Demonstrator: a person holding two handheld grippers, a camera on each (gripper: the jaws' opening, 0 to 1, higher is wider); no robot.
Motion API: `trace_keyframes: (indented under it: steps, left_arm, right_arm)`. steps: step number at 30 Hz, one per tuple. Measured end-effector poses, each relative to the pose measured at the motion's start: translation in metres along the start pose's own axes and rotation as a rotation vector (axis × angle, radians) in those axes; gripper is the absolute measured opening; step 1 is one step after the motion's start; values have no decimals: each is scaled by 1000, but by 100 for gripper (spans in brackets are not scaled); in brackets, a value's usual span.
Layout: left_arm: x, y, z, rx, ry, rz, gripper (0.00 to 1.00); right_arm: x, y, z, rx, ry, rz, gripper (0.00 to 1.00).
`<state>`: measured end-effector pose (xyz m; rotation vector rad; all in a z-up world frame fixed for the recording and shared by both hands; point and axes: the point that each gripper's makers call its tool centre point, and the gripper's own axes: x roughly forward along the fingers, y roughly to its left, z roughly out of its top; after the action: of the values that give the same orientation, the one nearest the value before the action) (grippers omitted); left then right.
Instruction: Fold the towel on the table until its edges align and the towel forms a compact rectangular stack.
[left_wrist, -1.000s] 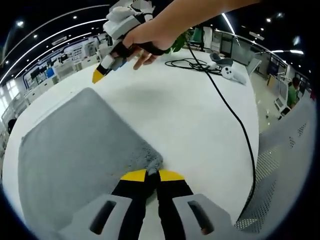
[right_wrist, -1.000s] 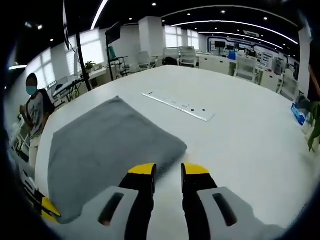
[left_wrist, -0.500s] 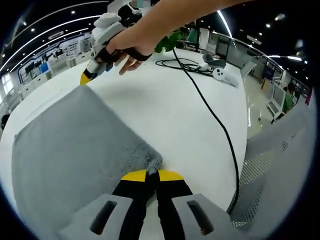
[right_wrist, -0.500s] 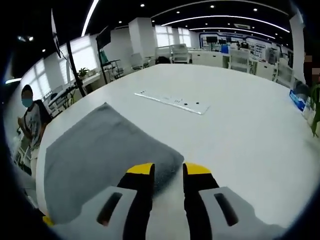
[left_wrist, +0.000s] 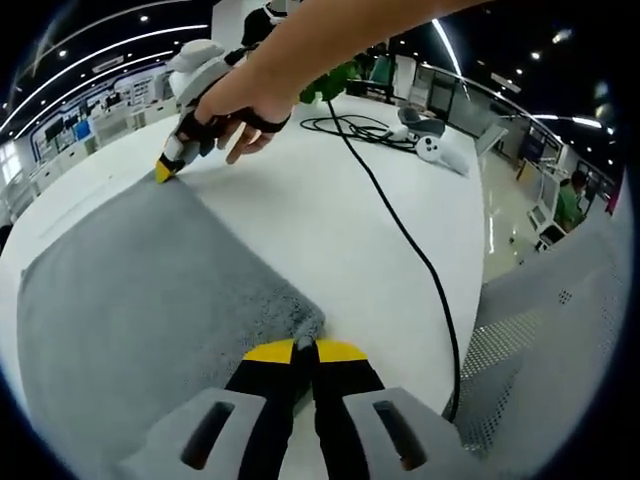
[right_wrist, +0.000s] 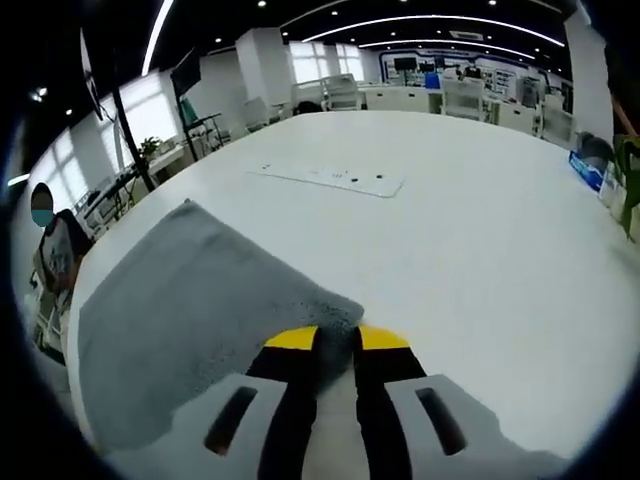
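A grey towel (left_wrist: 130, 290) lies flat on the white table (left_wrist: 340, 190). My left gripper (left_wrist: 305, 347) is shut on the towel's near corner, and the fabric bunches between the yellow tips. Across the towel in the left gripper view, a hand (left_wrist: 240, 100) holds my right gripper (left_wrist: 165, 168) down on the far corner. In the right gripper view the towel (right_wrist: 180, 300) spreads away to the left. There my right gripper (right_wrist: 336, 338) has its jaws drawn in on that corner, with grey cloth pinched in the narrow gap.
A black cable (left_wrist: 400, 230) runs across the table to white controllers (left_wrist: 440, 150) at the back. A grey mesh chair (left_wrist: 540, 350) stands at the table's right edge. A white strip (right_wrist: 330, 180) lies beyond the towel. A masked person (right_wrist: 55, 240) sits off the table's edge.
My right gripper came down from above the table to the towel's far corner and its jaws closed on it. The left gripper has kept its hold on the near corner.
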<state>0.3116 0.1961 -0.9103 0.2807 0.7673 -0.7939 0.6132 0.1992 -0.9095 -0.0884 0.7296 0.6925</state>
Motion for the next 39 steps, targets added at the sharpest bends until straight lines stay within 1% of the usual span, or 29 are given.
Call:
trace_keyframes:
  steps: [2, 4, 9, 12, 16, 21, 28, 32, 35, 39]
  left_arm:
    - [2, -2, 2, 0, 0, -5, 5]
    - [3, -4, 3, 3, 3, -10, 5]
    - [7, -11, 7, 6, 1, -23, 5]
    - [11, -18, 12, -9, -14, -37, 4]
    - [18, -29, 19, -6, -23, -54, 4]
    - [27, -45, 31, -6, -42, -85, 4]
    - [35, -62, 44, -11, -61, -114, 4]
    - [38, -69, 54, -8, -76, -131, 4]
    - [41, -74, 60, -20, -84, -139, 4]
    - [43, -83, 71, -41, -113, -142, 4]
  right_arm:
    - [-2, 1, -1, -7, 5, 2, 8]
    - [-8, 5, -3, -10, 8, 9, 3]
    - [-19, 6, -8, -8, 23, 12, 1]
    - [-25, 2, -11, -9, 37, 7, 0]
    - [-35, -6, -17, -26, 57, -1, 0]
    - [-47, -22, -25, -33, 71, -18, 0]
    - [-61, -42, -33, -46, 92, -44, 0]
    - [-68, -51, -36, -45, 95, -59, 0]
    - [-73, -60, -37, -48, 102, -70, 0]
    - [-79, -70, -38, -59, 111, -83, 0]
